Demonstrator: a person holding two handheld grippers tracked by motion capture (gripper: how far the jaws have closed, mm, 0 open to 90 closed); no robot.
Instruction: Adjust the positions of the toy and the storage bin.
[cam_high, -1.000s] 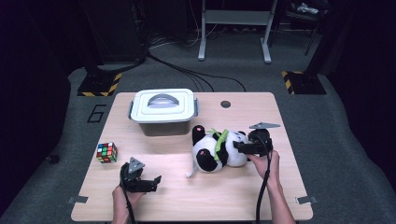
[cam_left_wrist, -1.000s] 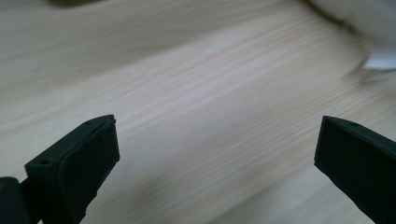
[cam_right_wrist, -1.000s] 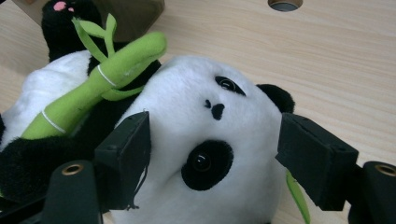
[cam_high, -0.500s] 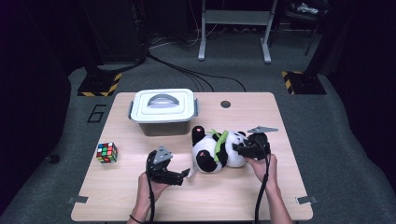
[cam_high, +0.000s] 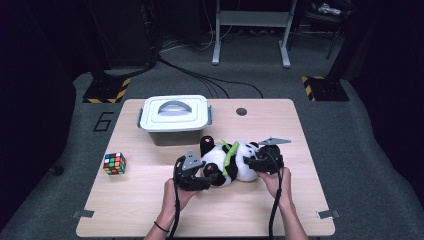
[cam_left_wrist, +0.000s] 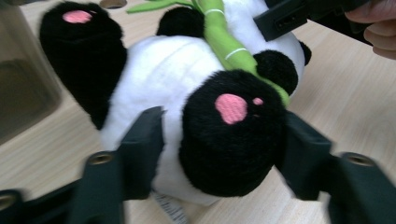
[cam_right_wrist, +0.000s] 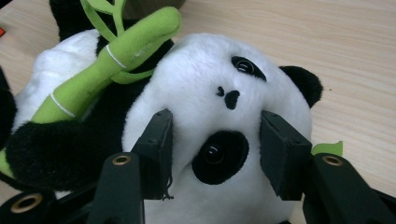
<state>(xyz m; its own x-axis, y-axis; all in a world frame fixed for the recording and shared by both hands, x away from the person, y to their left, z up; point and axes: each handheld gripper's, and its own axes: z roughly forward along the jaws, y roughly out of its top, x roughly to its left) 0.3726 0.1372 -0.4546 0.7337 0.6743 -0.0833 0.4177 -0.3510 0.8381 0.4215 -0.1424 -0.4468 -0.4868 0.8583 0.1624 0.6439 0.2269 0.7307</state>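
A plush panda lies on its back near the middle of the wooden table, just in front of a lidded grey-white plastic box and well apart from a colour cube at the table's left side. The toy is white-bodied with black limbs, black ears and black eye patches; its black feet carry pink pads, and a green stuffed bamboo stalk with pale rings and thin leaf strips lies diagonally across its chest. A small printed tag shows beneath the body in the left gripper view. The left gripper has its two black jaws spread wide around one black foot, one jaw against the white belly fur and the other against the foot's far side; the jaws touch the plush on both sides, so it grips the foot at a wide opening. The right gripper has its jaws likewise set wide on either side of the panda's face, pressed into the white fur beside one eye patch, the nose and second eye above them. In the high view, a hand backs each tool from the near edge, cables trailing toward the person.
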